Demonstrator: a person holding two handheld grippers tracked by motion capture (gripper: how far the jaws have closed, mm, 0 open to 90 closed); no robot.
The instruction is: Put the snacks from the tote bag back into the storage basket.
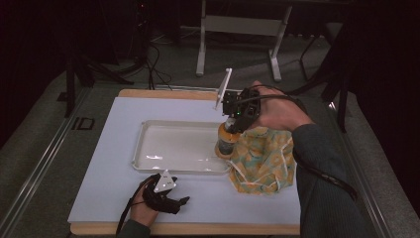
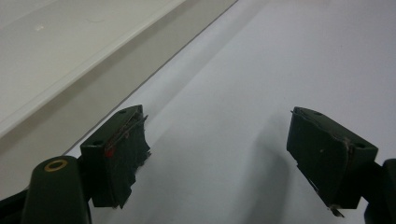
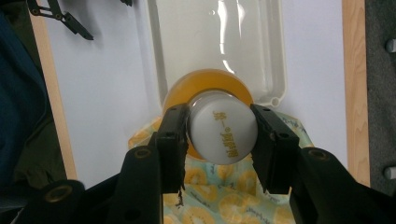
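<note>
Bottle (image 3: 223, 126) seen from above in right gripper view: white cap hides body, only orange shoulder ring showing; cap lettering too blurred to read. High view: bottle base hidden behind tray (image 1: 148, 130) rim and patterned cloth bag (image 1: 262, 161). Bag cut off by bottom edge in right gripper view. Left gripper (image 1: 171, 201) jaws dark, indistinct in high view. Person's forearms cut off at frame bottom.

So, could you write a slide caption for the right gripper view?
Right gripper clamps a white-capped orange bottle above the patterned bag and white tray.
</note>
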